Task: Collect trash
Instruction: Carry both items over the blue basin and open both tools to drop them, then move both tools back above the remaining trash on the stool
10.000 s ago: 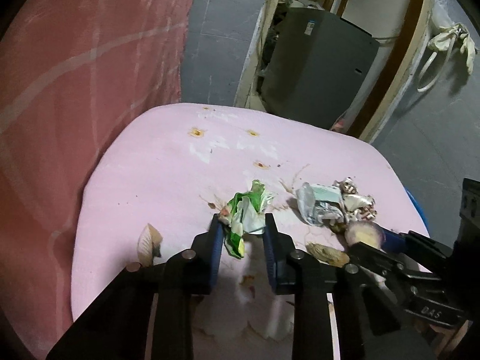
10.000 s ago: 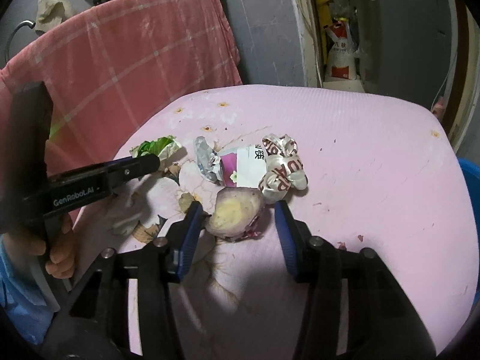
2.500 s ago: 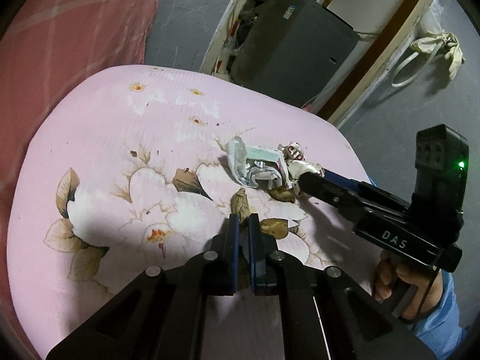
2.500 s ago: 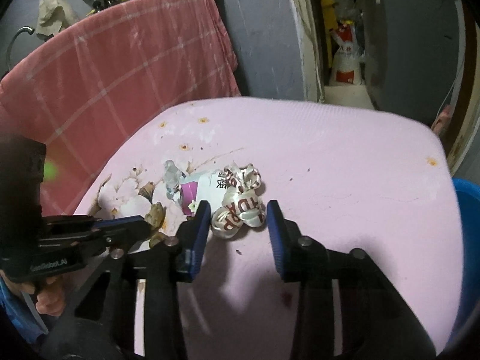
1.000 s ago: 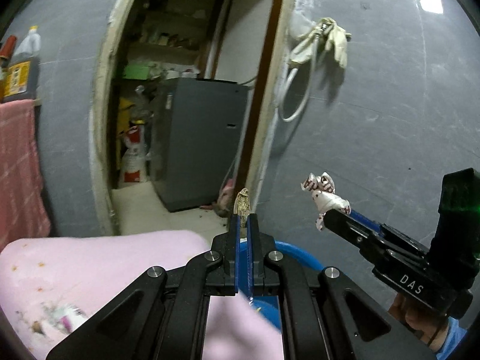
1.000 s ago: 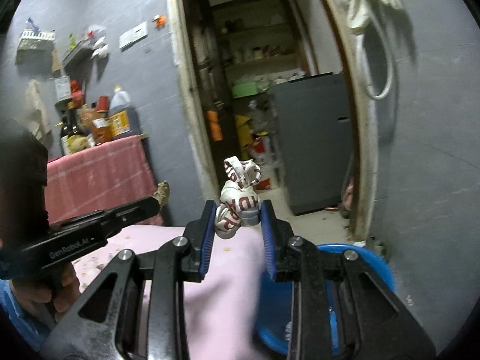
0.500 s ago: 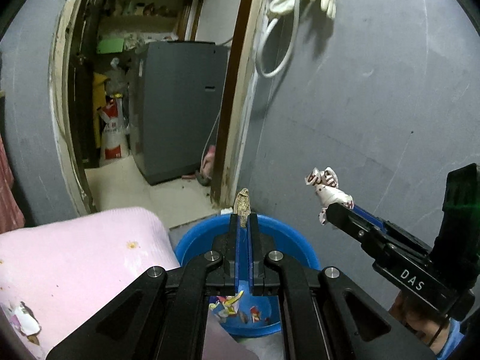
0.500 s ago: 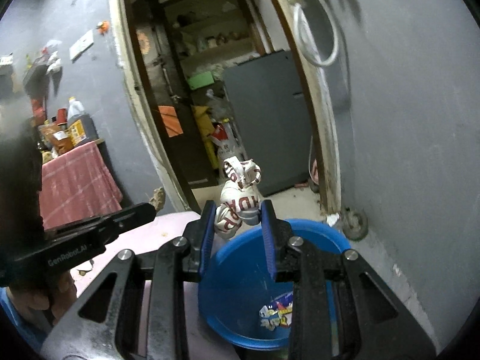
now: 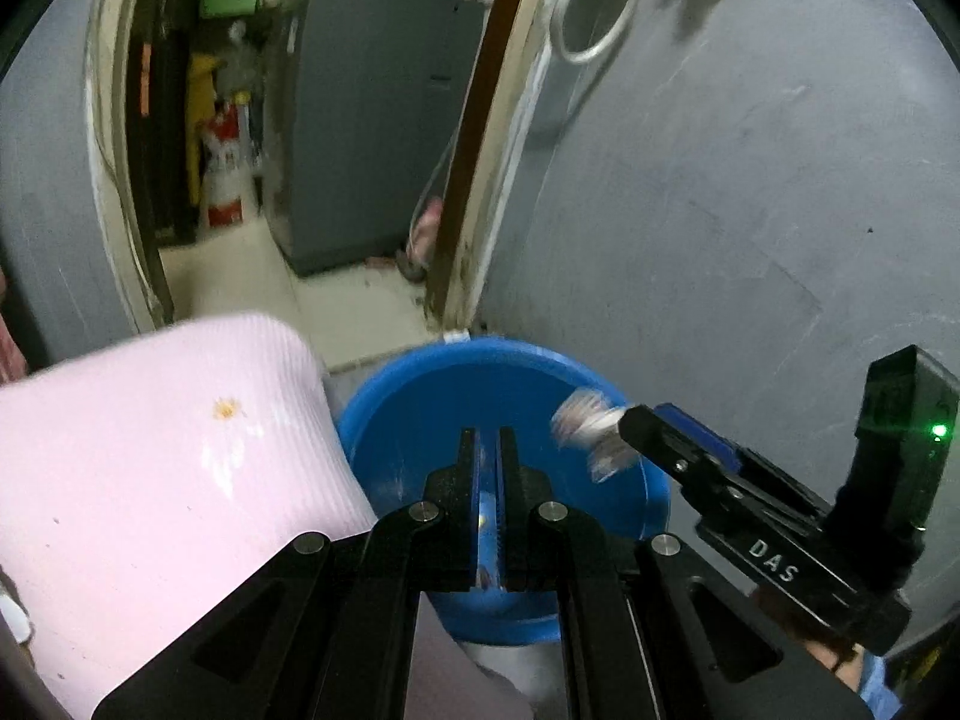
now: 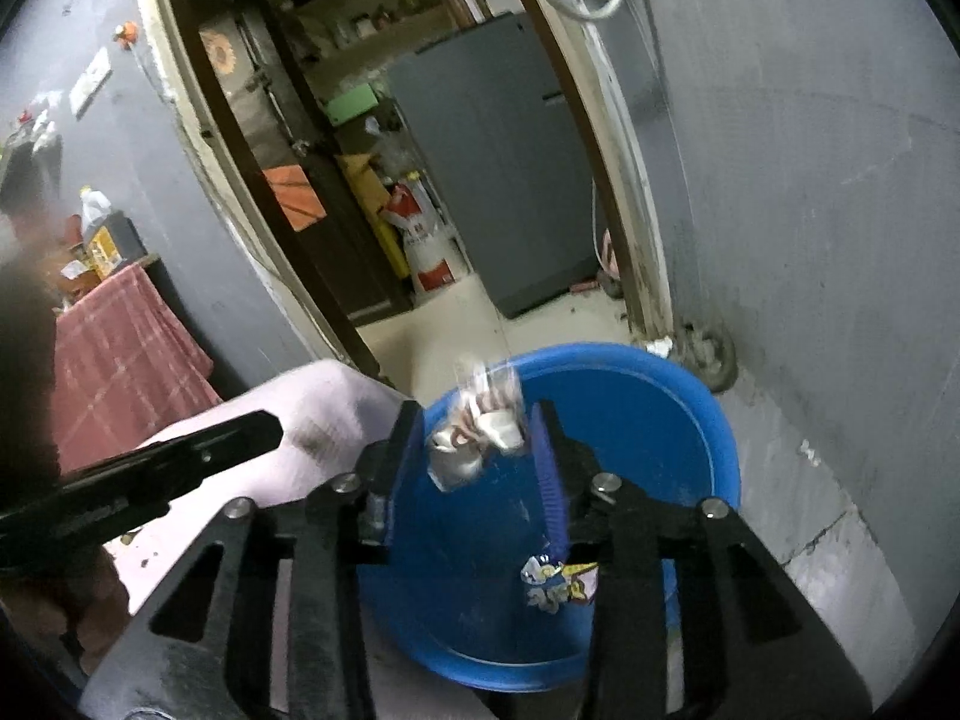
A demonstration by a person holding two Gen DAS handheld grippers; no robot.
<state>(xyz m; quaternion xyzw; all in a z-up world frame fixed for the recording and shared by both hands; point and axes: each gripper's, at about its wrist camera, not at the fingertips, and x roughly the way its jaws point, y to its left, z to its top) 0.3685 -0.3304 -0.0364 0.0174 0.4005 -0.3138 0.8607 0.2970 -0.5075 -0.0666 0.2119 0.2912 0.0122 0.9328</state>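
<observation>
Left wrist view: our left gripper (image 9: 489, 468) sits bottom centre, jaws parted by only a narrow slit with nothing visible between them, aimed over the blue basin (image 9: 420, 372) at centre. The right gripper (image 9: 624, 420) comes in from the lower right; the crumpled wrapper (image 9: 585, 429) is a blur at its tip, over the basin. Corner of the pink cushion (image 9: 150, 450) fills the lower left.

Right wrist view: our right gripper (image 10: 477, 450) is spread wide at bottom centre. The wrapper (image 10: 480, 426) is motion-blurred between the jaws, apparently touching neither; we judge it's dropping into the basin (image 10: 660, 396). A printed packet (image 10: 555, 585) already lies in the basin bottom, lower centre.

Progress: some trash is binned and this piece looks released. We can't tell from these frames whether any is left, as most of the cushion is out of view.
</observation>
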